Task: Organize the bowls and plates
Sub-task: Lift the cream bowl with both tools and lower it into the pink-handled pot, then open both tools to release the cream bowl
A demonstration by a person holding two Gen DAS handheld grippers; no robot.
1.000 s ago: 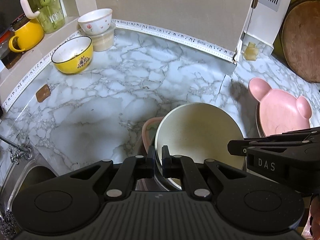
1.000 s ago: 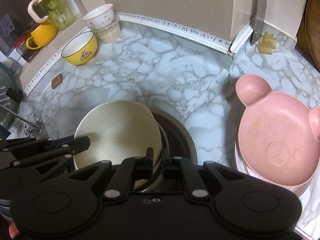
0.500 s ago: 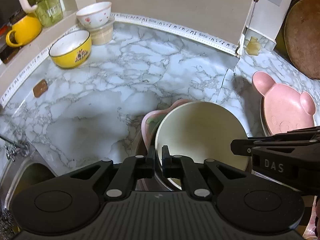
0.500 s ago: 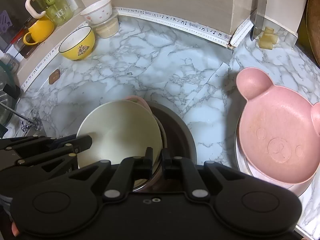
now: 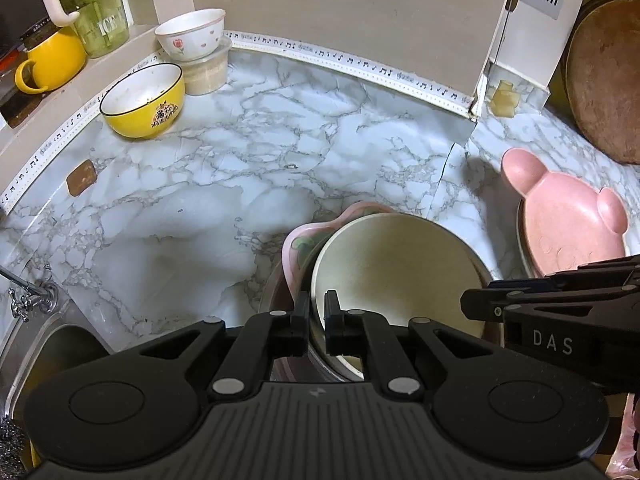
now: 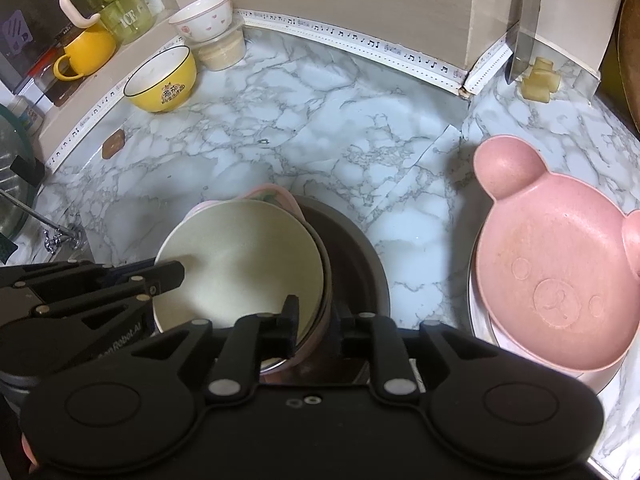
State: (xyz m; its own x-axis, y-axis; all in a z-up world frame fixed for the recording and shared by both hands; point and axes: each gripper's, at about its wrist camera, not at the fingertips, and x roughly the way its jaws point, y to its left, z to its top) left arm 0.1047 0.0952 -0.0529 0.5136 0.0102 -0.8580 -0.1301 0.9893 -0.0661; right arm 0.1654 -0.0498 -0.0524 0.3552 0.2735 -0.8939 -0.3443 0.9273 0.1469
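Two tools work over a marble-patterned table with a note-printed strip along its back edge. Left tool is clamped on the rim of a cream bowl, which sits in a wavy pink dish inside a dark metal pot near the front edge. Right tool is opening, the cream bowl's rim between its fingers, untouched. A pink bear-shaped plate lies toward the right edge; a yellow bowl and white bowl stand at the back left corner, a sink at left.
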